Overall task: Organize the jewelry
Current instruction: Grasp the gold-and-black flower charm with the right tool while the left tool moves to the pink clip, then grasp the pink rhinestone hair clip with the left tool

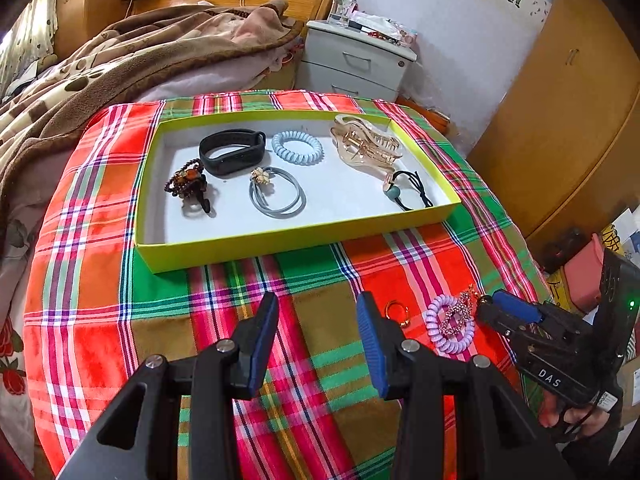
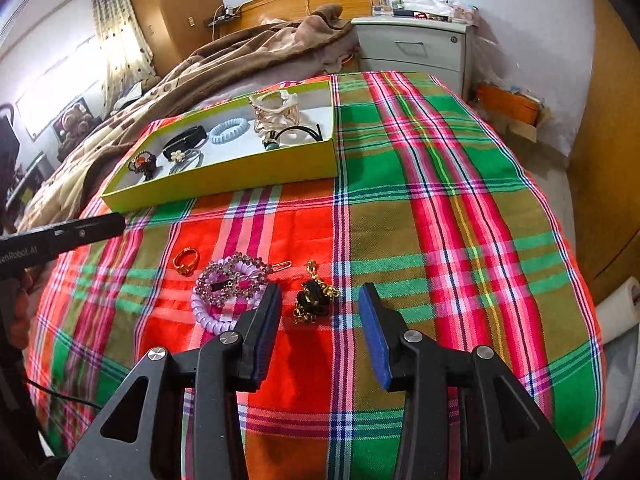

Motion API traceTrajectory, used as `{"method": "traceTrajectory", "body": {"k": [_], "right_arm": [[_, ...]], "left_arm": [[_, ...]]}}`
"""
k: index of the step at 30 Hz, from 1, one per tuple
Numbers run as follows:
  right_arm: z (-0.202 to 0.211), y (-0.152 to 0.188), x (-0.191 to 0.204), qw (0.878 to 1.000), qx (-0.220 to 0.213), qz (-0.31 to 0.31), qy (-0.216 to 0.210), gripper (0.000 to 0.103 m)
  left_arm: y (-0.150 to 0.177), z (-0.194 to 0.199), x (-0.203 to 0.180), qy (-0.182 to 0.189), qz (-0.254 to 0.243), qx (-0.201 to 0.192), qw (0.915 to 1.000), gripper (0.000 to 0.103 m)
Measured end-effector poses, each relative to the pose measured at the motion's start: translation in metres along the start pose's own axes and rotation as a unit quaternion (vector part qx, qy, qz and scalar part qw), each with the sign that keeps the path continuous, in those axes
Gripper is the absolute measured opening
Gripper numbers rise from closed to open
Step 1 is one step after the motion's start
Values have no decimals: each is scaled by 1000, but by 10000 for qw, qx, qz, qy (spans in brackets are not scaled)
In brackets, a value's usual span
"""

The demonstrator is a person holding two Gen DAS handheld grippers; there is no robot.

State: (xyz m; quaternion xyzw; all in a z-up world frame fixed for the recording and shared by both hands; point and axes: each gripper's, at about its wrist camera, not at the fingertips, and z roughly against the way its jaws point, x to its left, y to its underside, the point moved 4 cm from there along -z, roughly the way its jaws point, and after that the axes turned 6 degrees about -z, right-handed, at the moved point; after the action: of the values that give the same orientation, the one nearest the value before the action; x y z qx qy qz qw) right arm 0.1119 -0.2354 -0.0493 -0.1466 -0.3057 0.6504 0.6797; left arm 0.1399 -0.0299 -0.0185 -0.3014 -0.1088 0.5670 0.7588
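A yellow-green tray [image 1: 280, 240] [image 2: 224, 184] on the plaid cloth holds a black band [image 1: 232, 152], a blue coil tie [image 1: 297, 147], a grey flower tie [image 1: 276, 192], a beaded clip [image 1: 188, 184], a clear claw clip [image 1: 364, 144] and a black bead tie [image 1: 408, 192]. On the cloth lie a gold ring [image 2: 186, 261], a rhinestone clip [image 2: 232, 282] on a purple coil tie [image 2: 212, 316], and a black-and-gold chain piece [image 2: 314, 298]. My right gripper [image 2: 320, 312] is open just before the chain piece. My left gripper [image 1: 318, 320] is open and empty over bare cloth.
The table's cloth [image 2: 440, 200] falls off at the right and near edges. A bed with a brown blanket [image 1: 120, 64] lies behind left. A white nightstand [image 1: 352, 64] stands behind the table. Wooden wardrobes [image 1: 560, 100] are at the right.
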Motion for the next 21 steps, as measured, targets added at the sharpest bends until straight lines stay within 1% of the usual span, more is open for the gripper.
{"method": "traceTrajectory", "body": {"k": [1, 3, 5, 13, 17, 21], "right_arm": [[0, 1, 1, 10000, -18, 47, 25, 39], [1, 3, 1, 9999, -31, 94, 90, 23], [1, 3, -1, 10000, -17, 76, 47, 19], [10, 4, -14, 9997, -159, -152, 55, 16], [16, 4, -23, 9992, -249, -302, 63, 16], [20, 3, -28, 9987, -307, -395, 22, 16]], "left_arm": [[0, 0, -1, 23, -10, -9, 10000, 42], [-1, 1, -4, 103, -23, -29, 9999, 42], [-1, 2, -9, 193, -66, -50, 9998, 42], [-1, -5, -36, 455, -365, 71, 9983, 42], [-2, -4, -41, 464, -420, 61, 9980, 42], [-3, -1, -35, 377, -348, 12, 9987, 42]]}}
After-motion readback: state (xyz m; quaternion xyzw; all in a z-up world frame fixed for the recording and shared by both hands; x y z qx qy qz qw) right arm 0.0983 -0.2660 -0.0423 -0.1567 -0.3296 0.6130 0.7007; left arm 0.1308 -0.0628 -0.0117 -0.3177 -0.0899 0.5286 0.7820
